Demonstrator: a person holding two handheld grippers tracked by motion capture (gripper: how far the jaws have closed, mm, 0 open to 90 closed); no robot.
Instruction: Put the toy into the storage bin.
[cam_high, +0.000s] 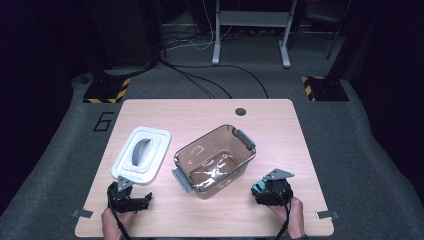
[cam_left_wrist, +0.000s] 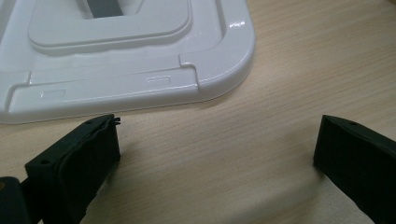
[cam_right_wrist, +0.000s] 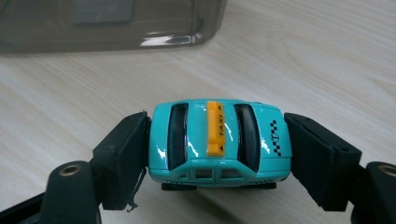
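Note:
A teal toy taxi (cam_right_wrist: 219, 140) with an orange roof sign sits crosswise between the jaws of my right gripper (cam_right_wrist: 217, 144), which is shut on its two ends low over the tabletop. In the high view that gripper (cam_high: 263, 189) is at the front right, just right of a clear brownish container (cam_high: 215, 160) that stands open with nothing inside. A white lid (cam_high: 141, 152) with a grey handle lies flat to the container's left. My left gripper (cam_high: 131, 194) is just in front of the lid's near edge (cam_left_wrist: 126, 88), open (cam_left_wrist: 217, 149) with only bare table between its jaws.
The container's wall (cam_right_wrist: 107, 23) is close ahead of the taxi. The wooden table (cam_high: 210, 112) has a dark round hole (cam_high: 241, 111) near its far edge. Beyond the table are cables, hazard-striped stand bases (cam_high: 106, 92) and a metal frame on the floor.

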